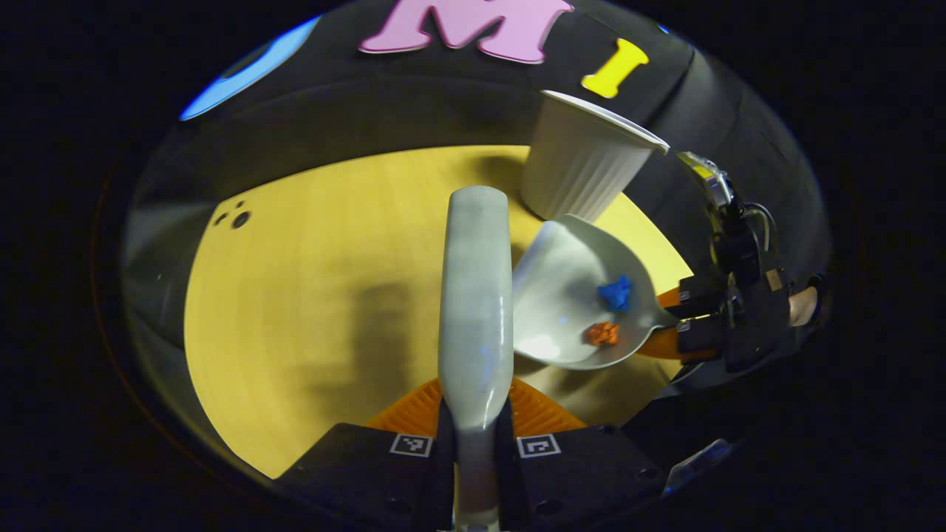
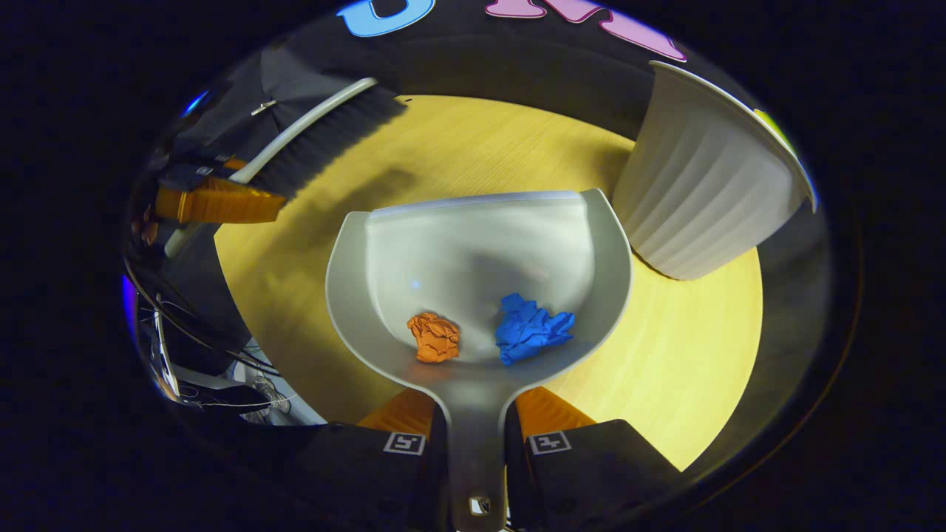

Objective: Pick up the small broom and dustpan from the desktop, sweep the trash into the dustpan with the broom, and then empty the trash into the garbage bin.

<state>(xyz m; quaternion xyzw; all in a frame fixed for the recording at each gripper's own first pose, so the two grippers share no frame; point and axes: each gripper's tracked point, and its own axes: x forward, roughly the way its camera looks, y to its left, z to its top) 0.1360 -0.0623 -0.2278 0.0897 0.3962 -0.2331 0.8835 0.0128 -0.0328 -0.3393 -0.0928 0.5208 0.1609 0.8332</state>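
Dustpan (image 2: 480, 281), clamped by the right gripper (image 2: 473, 443), carries both paper wads beside the garbage bin (image 2: 702, 199); left gripper (image 1: 473, 443) grips the broom (image 1: 475, 295). Sweeping looks done; emptying remains.

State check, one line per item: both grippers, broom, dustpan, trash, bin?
Left gripper: shut on the pale plastic broom handle.
Right gripper: shut on the handle of the light grey plastic dustpan.
Dustpan: lifted off the yellow wooden desktop, holding both scraps.
Crumpled orange paper ball: in the dustpan.
Crumpled blue paper ball: in the dustpan.
White ribbed garbage bin: upright, open-topped.
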